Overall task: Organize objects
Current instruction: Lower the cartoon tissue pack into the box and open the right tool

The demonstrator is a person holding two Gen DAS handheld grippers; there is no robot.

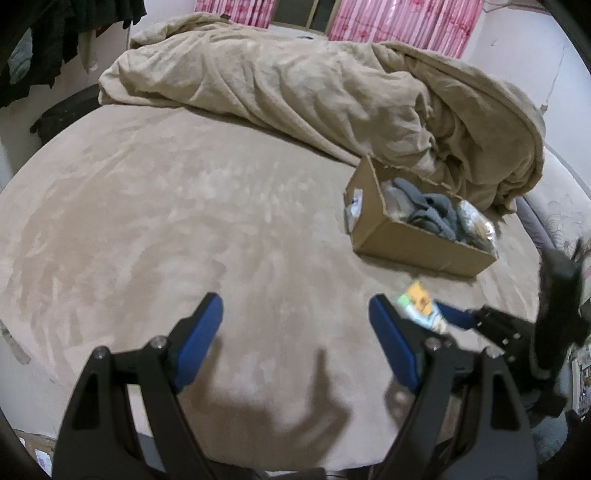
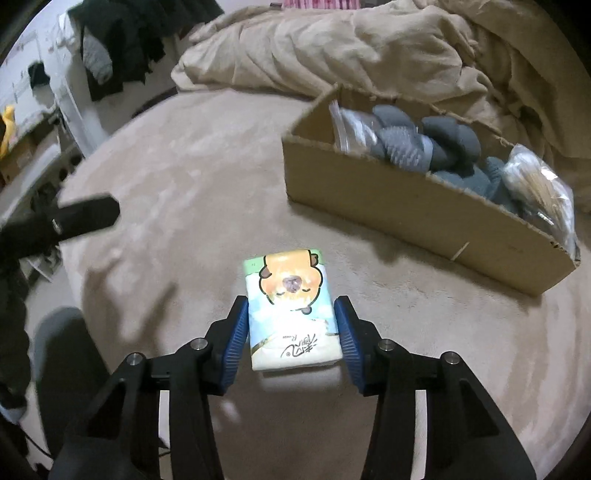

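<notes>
A: Look at the right gripper (image 2: pixel 291 325). Its blue fingers (image 2: pixel 236 336) are clamped on that tissue pack (image 2: pixel 290 308), one pad pressed to each long side.

B: The pack with the cartoon bear on it? It sticks out forward past the fingertips, print side up, and it looks lifted just off the bed (image 2: pixel 177 177).

A: Yes, there's a shadow right under its near end. From the other camera you can see the same pack (image 1: pixel 419 301) just beyond the right-hand finger of the left gripper (image 1: pixel 295 314), held at the tip of the other tool.

B: And the left one's fingers (image 1: pixel 201 332)?

A: Spread wide apart, nothing between them, only the beige bed cover below with their shadow on it.

B: The cardboard box (image 2: pixel 406 206) sits ahead of the held pack and off to the right, well apart from it.

A: It's open on top. Grey socks (image 2: pixel 424 144) are bundled in the middle, a clear plastic bag (image 2: pixel 351 125) lies at the far end, and another clear bag with pale stick-like things (image 2: pixel 543 184) is at the near right end.

B: Behind the box the tan blanket (image 1: pixel 295 85) is heaped up, touching the box's far side.

A: Dark clothes (image 2: pixel 118 44) hang far off to the left of the fingers, and pink curtains (image 1: pixel 399 22) run along the back wall.
</notes>
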